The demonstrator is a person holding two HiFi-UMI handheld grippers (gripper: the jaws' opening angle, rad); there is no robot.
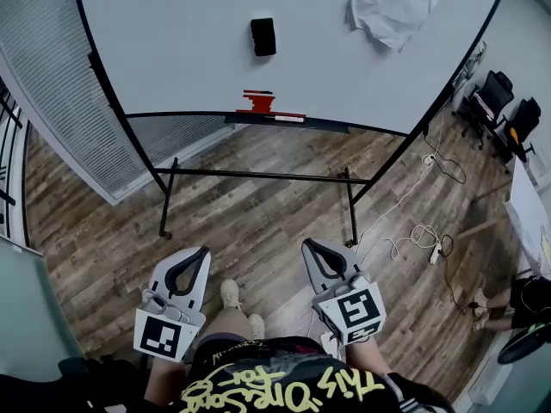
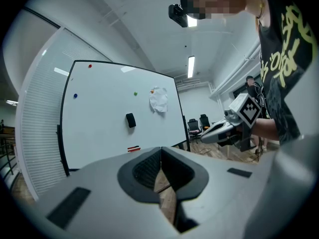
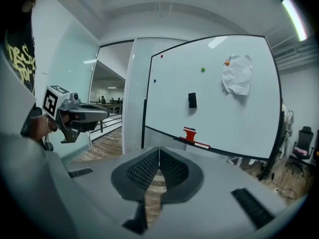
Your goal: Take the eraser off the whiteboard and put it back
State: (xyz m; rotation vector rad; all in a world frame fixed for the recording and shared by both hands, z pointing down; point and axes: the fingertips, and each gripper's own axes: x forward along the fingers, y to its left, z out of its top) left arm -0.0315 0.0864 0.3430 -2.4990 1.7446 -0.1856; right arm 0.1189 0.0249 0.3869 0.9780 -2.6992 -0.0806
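Where the eraser sits: small black rectangular eraser [image 1: 263,36] clings to the face of the white black-framed whiteboard on a stand [image 1: 189,50]. It is about mid-board, straight above the red items [image 1: 256,101] on the tray at the bottom edge. Untouched.
Left gripper [image 1: 203,251]: jaws closed tip to tip, nothing between them; well apart from the board.
Right gripper [image 1: 307,244]: likewise pressed together and empty, well apart from the eraser.
Handling (my guess): light, stiff body, probably held on by a magnet; not fragile. Should come off with a straight pull, and could skate on the slick board if nudged sideways.
Where to grip: across the two long sides, mid-length, with the jaws opened wider than the eraser first.
Crumpled white paper sheet [image 1: 396,5]: near the top right corner of the board, clear of the eraser.
Head view only: both grippers side by side, low over the wood plank floor [image 1: 258,205]; stand legs; white cable [image 1: 405,231] on the floor.
Gripper views only: the board's top edge, a small green magnet [image 3: 203,69] below it; each view catches the other gripper alongside.
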